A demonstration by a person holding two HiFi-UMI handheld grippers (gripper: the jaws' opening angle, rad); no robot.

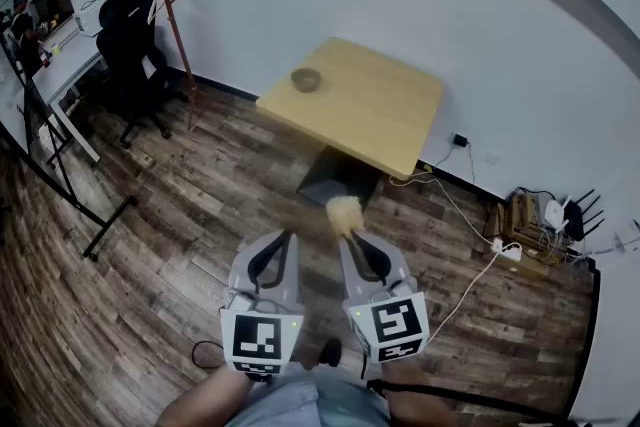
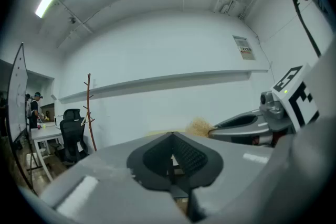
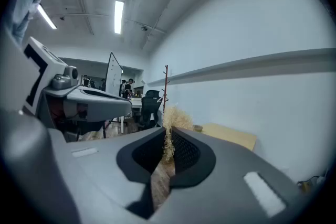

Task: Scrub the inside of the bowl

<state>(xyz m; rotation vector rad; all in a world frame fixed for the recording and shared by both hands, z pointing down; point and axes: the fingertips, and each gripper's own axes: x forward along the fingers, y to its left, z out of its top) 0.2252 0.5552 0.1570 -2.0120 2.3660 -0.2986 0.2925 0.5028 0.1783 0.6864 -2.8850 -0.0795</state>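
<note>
Bowl (image 1: 306,79) sits on the light wooden table (image 1: 370,105), near its far left corner, upright and well apart from both grippers; nothing touches it. In the right gripper view it shows only as a small round shape (image 3: 197,127) at the table's near edge, and its inside cannot be made out. Table stands against the white wall on a dark base (image 1: 335,177), on a wood plank floor (image 1: 150,245). Left gripper (image 1: 283,240) is held low in front of the person, short of the table; in its own view (image 2: 172,138) the jaws are together and nothing sits between them. Right gripper (image 1: 348,233) is just beside it, level with it, jaws clamped on a scrubber (image 1: 343,211) of pale straw-like fibres; in its own view (image 3: 167,131) the fibres run down between the two dark pads and the tuft (image 3: 170,120) sticks out past the tips. The scrubber also shows in the left gripper view (image 2: 199,126) at the tip of the right gripper (image 2: 212,132). Both grippers point toward the table. Left of the table: a red-brown coat stand (image 1: 175,25), a black office chair (image 1: 125,40) and a white desk (image 1: 60,65). Cables and a power strip (image 1: 505,250) lie on the floor by the wall at right.
</note>
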